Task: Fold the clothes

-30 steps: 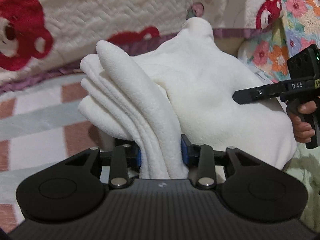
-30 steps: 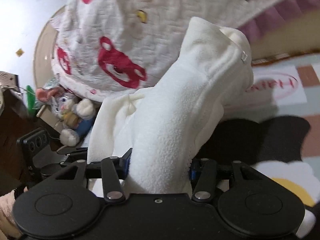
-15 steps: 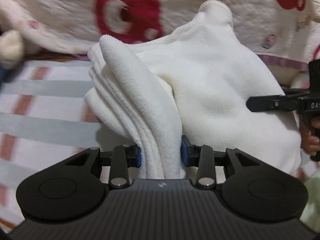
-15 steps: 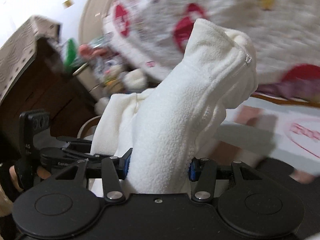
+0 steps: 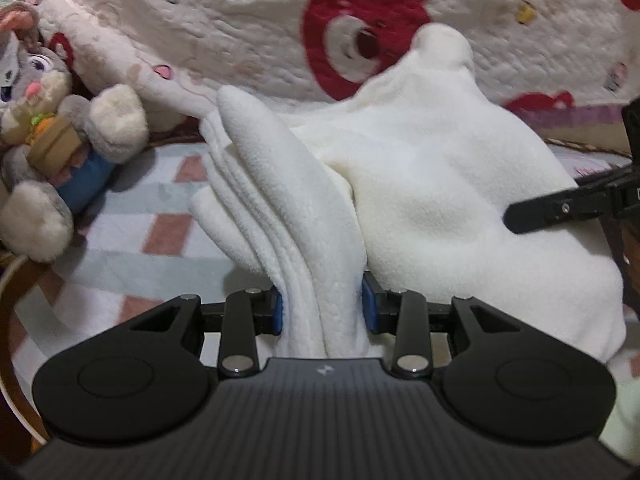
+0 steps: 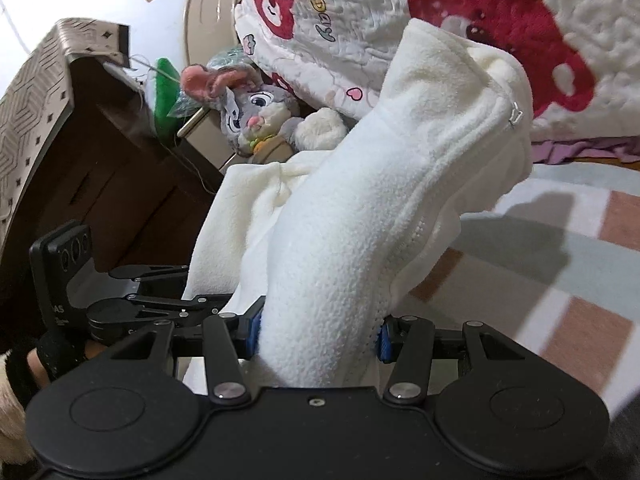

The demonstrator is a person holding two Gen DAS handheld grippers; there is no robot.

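A folded white fleece garment (image 5: pixel 420 184) hangs in the air between both grippers, above a checked bedspread (image 5: pixel 132 240). My left gripper (image 5: pixel 322 308) is shut on a thick stack of its layers, blue pads pressing both sides. My right gripper (image 6: pixel 318 334) is shut on another bunched part of the white fleece garment (image 6: pixel 384 208), where a zipper edge shows. The right gripper's finger (image 5: pixel 560 208) reaches in from the right edge of the left wrist view. The left gripper (image 6: pixel 160 300) shows at the lower left of the right wrist view, held by a hand in a dark glove.
A quilt (image 5: pixel 248 28) with red bear prints lies bunched behind the garment. A grey rabbit plush (image 5: pixel 44 128) sits at the left on the bedspread; this rabbit plush (image 6: pixel 256 116) leans by a brown cardboard box (image 6: pixel 80 168). The checked bedspread (image 6: pixel 560 248) spreads to the right.
Both grippers swung sideways with the garment held between them. The background slid right, so the rabbit plush and cardboard box came into view. Both grips are unchanged.
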